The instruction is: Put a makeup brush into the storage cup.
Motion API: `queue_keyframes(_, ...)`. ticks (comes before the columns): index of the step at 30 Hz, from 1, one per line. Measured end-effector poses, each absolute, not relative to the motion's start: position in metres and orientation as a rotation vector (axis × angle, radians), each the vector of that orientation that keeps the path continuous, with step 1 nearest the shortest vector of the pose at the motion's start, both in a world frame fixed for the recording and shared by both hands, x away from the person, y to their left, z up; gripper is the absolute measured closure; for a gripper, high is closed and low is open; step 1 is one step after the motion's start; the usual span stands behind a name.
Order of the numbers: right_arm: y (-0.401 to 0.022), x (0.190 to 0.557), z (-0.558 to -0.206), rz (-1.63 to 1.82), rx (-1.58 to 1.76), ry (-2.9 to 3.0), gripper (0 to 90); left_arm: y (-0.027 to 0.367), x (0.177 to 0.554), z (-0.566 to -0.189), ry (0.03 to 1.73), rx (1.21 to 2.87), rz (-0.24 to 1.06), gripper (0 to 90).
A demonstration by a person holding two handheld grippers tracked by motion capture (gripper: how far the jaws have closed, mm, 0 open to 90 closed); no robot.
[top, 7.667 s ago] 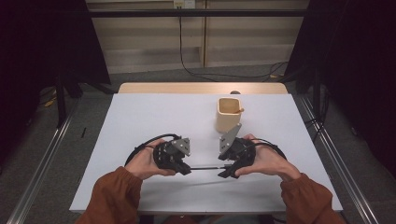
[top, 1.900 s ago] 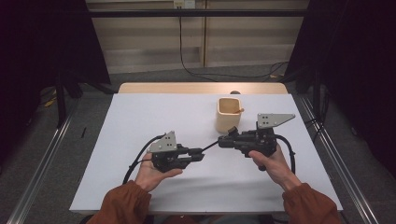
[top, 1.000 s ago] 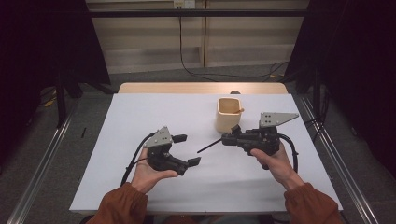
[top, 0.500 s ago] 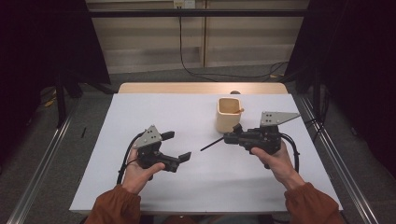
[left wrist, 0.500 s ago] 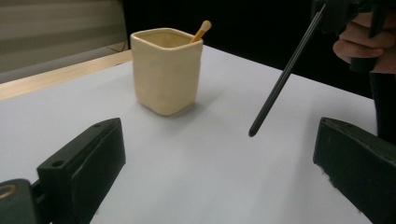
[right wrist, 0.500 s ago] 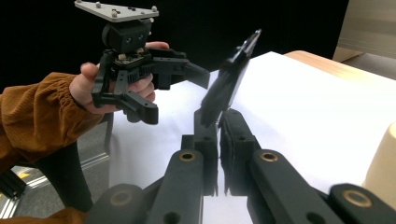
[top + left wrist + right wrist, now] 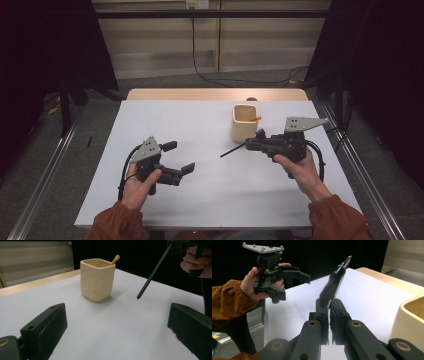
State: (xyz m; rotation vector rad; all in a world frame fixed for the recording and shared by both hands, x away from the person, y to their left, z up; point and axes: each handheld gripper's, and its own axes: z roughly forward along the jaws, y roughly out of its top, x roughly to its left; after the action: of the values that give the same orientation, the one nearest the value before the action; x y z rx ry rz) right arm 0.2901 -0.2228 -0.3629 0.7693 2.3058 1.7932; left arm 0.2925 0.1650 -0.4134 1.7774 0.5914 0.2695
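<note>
A cream square cup (image 7: 244, 124) stands right of the table's middle with a thin wooden stick (image 7: 256, 118) leaning in it. Just in front of the cup, my right gripper (image 7: 252, 144) is shut on a thin black rod (image 7: 232, 150) that points left and slightly down, its tip above the table. The right gripper view has the jaws (image 7: 329, 305) pinching the rod (image 7: 334, 286), with the cup's rim (image 7: 412, 315) at right. My left gripper (image 7: 180, 157) is held at the table's left, open with nothing in it. Past its jaws (image 7: 117, 315) are the cup (image 7: 97, 280) and the rod (image 7: 152, 273).
The white table top (image 7: 200, 120) has a wooden strip (image 7: 215, 94) along its far edge. Metal rails (image 7: 365, 175) run along both sides. The person's other hand and the left gripper (image 7: 299, 275) show at the upper left of the right gripper view.
My left gripper has drawn away to the left from the rod's tip, jaws open. The right gripper has kept still with the rod in it.
</note>
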Motion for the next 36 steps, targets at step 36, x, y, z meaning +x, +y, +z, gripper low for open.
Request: queue_keyframes(36,-0.246,0.305,-0.35,1.727,0.866,2.236,85.8,0.215,0.271,-0.435,0.629,1.757,0.368,1.3)
